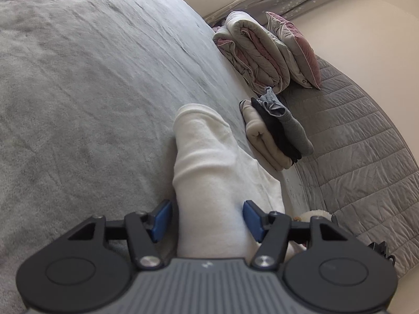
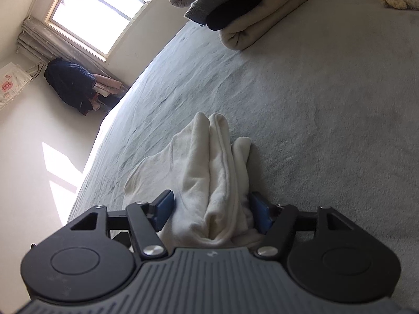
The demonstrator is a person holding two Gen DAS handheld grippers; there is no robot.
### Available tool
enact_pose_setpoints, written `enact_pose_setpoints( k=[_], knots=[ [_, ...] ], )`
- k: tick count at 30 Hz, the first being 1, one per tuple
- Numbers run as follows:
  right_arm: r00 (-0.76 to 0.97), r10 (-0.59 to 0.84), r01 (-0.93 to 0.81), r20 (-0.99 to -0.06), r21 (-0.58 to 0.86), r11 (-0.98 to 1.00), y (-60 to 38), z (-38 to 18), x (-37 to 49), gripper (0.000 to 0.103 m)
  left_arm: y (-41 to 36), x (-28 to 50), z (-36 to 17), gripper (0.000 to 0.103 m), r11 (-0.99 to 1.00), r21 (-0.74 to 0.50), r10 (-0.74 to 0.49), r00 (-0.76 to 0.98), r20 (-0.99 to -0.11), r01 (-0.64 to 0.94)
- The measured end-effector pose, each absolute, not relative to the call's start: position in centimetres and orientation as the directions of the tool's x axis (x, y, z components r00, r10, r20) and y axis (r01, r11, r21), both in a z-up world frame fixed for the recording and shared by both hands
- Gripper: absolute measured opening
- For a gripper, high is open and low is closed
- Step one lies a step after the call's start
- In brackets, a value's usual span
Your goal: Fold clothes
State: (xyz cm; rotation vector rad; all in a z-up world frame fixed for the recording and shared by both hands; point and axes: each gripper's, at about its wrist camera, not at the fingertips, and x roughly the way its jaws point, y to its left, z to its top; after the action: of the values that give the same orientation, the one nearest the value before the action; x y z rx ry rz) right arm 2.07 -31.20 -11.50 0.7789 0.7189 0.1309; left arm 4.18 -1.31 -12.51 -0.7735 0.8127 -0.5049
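Because it is soft fleece, the white garment [image 1: 207, 162] will likely handle as light, limp and thick: it should sag where unsupported, bunch under pressure, and resist slipping from rubber pads. Best hold, by judgement: a gathered edge or corner, several layers at once.

Location: on the grey bed cover [image 1: 86, 83], in the near part of both views, folded into a long bundle running away from the cameras. A stack of folded clothes [image 1: 277, 133] lies further off, to the right in the left-wrist view.

Left gripper [image 1: 208, 218]: roughly half open, both blue pads against the sides of the bundle, gripping it.

Right gripper [image 2: 210, 213]: roughly half open, straddling the garment's [image 2: 209, 172] gathered folds; the right pad is sunk into cloth, the left pad touches it, so it grips too.
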Motion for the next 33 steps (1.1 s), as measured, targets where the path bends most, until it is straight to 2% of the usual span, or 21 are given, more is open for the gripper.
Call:
enact_pose_setpoints(
  k=[2,3,9,21,33],
  knots=[
    [0.757,0.351,0.132,-0.551,0.654,0.745,-30.7,-11.6,2.3,0.069,-1.4,4.4,-12.7,0.057,0.620,-0.776,-0.671,0.591,-0.448,0.116],
    [0.757,0.347,0.123,-0.554,0.643,0.756,-30.4,-11.7,2.5,0.069,-1.4,4.5,-12.8,0.050,0.612,-0.782,-0.680,0.583,-0.445,0.117],
    [0.781,0.353,0.120,-0.515,0.679,0.725,-30.5,-12.1,2.4,0.056,-1.3,4.3,-12.7,0.044,0.587,-0.802,-0.688,0.590,-0.423,0.110],
    [0.823,0.369,0.102,-0.432,0.752,0.651,-31.2,-8.3,0.2,0.053,-1.7,2.1,-7.4,0.043,0.573,-0.806,-0.686,0.624,-0.373,0.148],
    [0.859,0.346,0.068,-0.376,0.755,0.652,-34.5,-2.5,1.6,0.053,-5.3,4.9,-1.7,0.043,0.563,-0.791,-0.719,0.614,-0.326,0.238]
  ],
)
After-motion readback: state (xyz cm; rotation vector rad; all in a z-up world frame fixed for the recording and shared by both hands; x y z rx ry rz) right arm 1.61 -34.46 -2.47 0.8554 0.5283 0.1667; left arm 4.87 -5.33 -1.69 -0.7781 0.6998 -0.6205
